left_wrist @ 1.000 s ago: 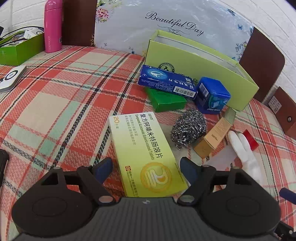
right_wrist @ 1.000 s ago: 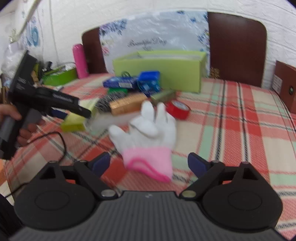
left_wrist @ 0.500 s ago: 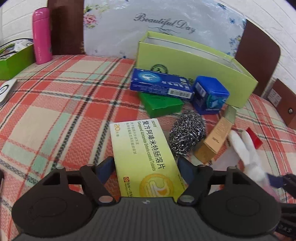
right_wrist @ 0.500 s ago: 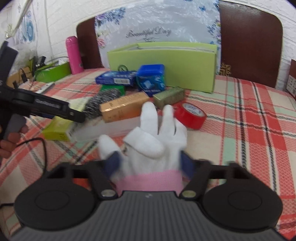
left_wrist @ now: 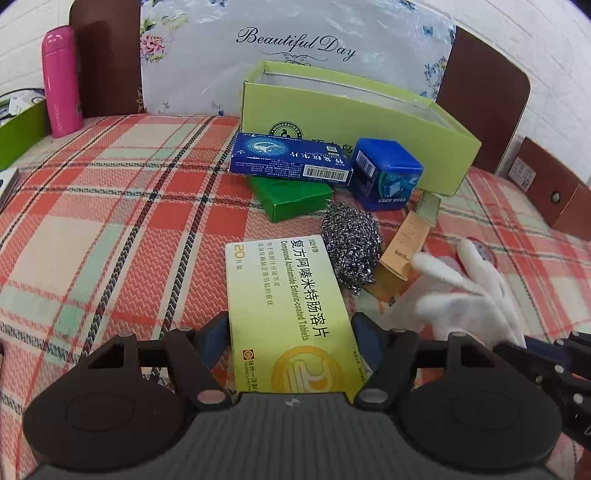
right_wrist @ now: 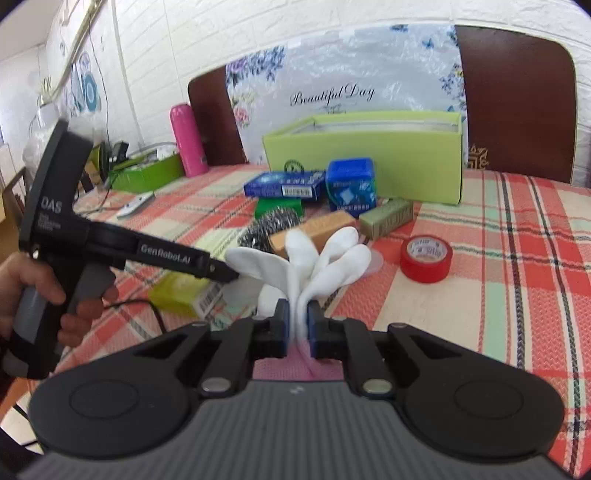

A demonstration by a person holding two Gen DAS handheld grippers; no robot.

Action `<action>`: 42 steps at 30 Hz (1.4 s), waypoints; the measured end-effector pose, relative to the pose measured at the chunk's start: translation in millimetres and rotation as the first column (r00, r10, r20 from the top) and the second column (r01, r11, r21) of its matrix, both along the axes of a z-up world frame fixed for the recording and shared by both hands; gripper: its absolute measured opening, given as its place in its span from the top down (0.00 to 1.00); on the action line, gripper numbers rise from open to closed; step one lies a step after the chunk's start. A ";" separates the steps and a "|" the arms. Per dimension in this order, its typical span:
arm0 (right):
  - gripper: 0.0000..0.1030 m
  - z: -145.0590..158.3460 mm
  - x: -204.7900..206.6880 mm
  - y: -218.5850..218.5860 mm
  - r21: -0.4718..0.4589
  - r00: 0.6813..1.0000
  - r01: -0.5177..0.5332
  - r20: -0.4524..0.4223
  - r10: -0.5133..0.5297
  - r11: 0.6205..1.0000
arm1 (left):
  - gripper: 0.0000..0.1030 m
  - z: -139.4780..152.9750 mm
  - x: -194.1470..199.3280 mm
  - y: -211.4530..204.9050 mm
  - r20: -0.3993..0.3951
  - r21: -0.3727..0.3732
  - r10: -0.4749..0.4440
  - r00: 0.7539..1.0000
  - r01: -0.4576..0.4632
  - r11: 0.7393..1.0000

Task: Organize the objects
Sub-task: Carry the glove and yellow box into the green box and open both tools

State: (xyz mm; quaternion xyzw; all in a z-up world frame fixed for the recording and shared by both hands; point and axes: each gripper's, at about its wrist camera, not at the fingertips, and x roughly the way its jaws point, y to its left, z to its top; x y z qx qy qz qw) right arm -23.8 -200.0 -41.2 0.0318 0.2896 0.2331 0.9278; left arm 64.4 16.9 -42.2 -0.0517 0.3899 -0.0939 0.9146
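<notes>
Plaid tablecloth, white brick wall, R fingers clamping glove, L fingers closing round yellow box.

Two grippers are showing — the left gripper and the right gripper. One white glove is lying among the goods. One steel scourer is sitting by the boxes, and one roll of red tape is resting apart from them. Small cartons are numbering six: one yellow tablet box, one flat blue box, one green box, one blue cube box, one tan box and one olive box. One large lime-green open box is standing behind them — and one pink bottle is standing far off.
</notes>
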 end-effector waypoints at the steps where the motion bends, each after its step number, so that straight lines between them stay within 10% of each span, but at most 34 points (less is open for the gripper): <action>1: 0.90 3.6 -0.5 -1.2 0.003 1.000 0.006 0.010 -0.006 1.000 | 0.30 2.8 -3.1 0.8 0.007 -0.004 -0.002 1.000 0.002 1.000; 24: 0.90 93.4 36.9 -29.6 0.071 0.943 0.147 0.290 -0.162 0.987 | 0.30 114.9 14.2 -18.2 0.335 -0.101 -0.076 0.939 0.116 0.988; 42: 0.90 106.7 167.9 -12.2 0.051 0.930 0.156 0.328 -0.164 0.986 | 0.30 135.0 138.4 -28.7 0.342 -0.150 0.069 0.937 -0.018 0.989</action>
